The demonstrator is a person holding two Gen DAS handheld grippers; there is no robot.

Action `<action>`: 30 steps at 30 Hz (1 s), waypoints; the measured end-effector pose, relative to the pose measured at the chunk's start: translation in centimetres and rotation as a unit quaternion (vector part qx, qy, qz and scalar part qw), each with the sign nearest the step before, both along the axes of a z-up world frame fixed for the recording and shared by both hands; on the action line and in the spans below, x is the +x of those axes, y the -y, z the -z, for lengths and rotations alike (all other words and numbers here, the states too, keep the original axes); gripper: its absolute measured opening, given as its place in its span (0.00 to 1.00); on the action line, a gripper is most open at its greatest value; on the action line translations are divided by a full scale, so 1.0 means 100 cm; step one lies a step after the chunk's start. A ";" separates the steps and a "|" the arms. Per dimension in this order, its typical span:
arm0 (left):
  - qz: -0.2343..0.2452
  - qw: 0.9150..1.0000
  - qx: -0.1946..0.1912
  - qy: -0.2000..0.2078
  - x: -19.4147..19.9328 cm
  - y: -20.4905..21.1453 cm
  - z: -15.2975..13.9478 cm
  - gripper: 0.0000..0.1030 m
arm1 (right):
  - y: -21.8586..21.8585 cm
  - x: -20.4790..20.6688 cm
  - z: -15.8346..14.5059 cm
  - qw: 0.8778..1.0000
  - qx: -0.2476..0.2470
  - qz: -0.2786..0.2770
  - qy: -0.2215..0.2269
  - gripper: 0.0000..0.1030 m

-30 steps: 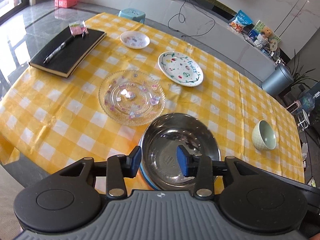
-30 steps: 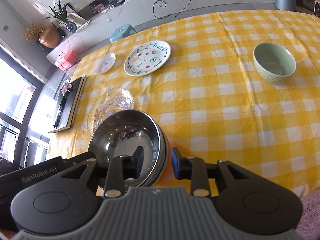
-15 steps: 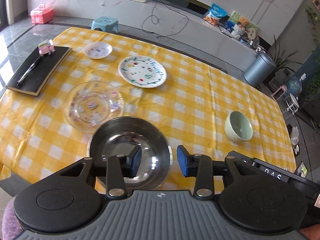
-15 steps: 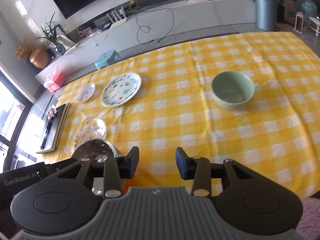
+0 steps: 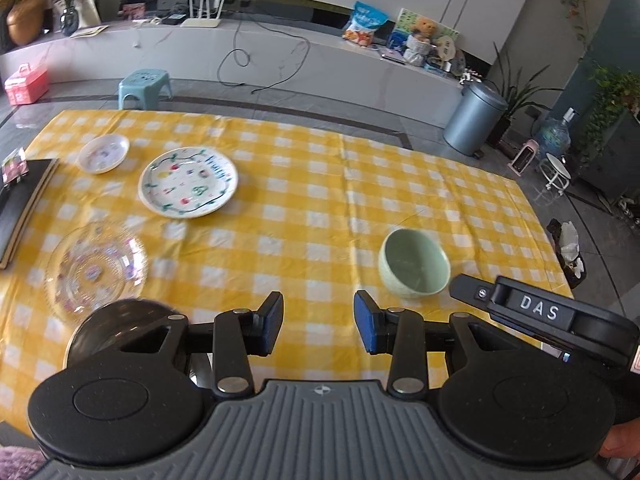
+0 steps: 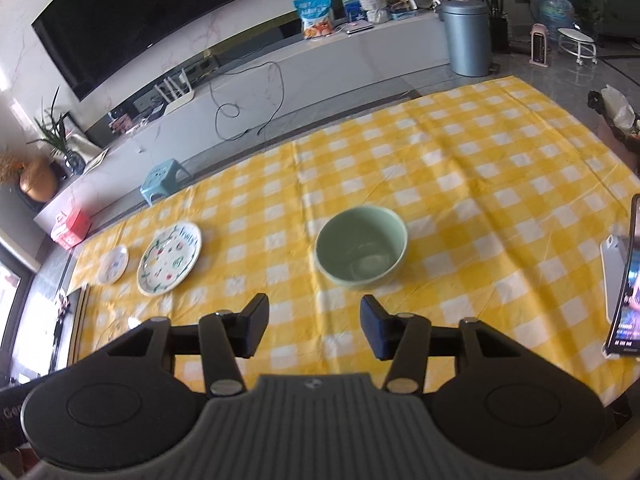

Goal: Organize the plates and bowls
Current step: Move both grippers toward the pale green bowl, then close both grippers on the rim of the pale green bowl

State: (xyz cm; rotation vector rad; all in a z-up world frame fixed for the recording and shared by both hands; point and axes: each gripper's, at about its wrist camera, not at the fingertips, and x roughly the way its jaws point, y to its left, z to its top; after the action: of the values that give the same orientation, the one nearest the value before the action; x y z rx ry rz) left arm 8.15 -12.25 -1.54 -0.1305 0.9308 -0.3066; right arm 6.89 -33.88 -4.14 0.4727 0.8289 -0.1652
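A pale green bowl (image 5: 414, 266) (image 6: 361, 253) stands upright on the yellow checked tablecloth (image 5: 304, 208), just ahead of my right gripper (image 6: 314, 330). Both grippers are open and empty. My left gripper (image 5: 318, 330) hovers above the table's near edge. A steel bowl (image 5: 108, 332) sits at its lower left, partly hidden by the gripper body. A clear glass plate (image 5: 96, 268), a painted white plate (image 5: 188, 182) (image 6: 169, 258) and a small white dish (image 5: 104, 153) (image 6: 113, 264) lie to the left.
A black notebook (image 5: 20, 204) lies at the table's left edge. A phone on a stand (image 6: 624, 280) is at the right edge. The right gripper's body (image 5: 540, 316) shows in the left wrist view. Beyond the table are a blue stool (image 5: 145, 86) and a grey bin (image 5: 474, 118).
Both grippers have swung right and pulled back from the steel bowl, which now sits at the lower left. The green bowl has come to the centre of the right wrist view.
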 end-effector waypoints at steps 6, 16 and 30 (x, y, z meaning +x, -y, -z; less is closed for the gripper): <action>0.003 1.000 -0.022 0.004 0.025 0.020 0.004 0.50 | 0.020 0.024 -0.002 0.999 -0.019 0.041 0.023 0.57; -0.002 1.000 -0.016 -0.005 0.071 0.052 0.026 0.55 | 0.060 0.064 0.026 0.996 -0.014 0.088 -0.013 0.58; 0.031 0.996 -0.021 -0.083 0.108 0.098 0.094 0.53 | 0.083 0.090 0.085 0.990 0.032 0.093 -0.106 0.50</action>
State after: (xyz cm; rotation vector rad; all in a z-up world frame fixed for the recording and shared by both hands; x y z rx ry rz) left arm 18.96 -22.07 -10.92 -0.1668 1.0941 -0.3778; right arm 15.87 -42.15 -12.61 0.6001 1.0004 -0.3663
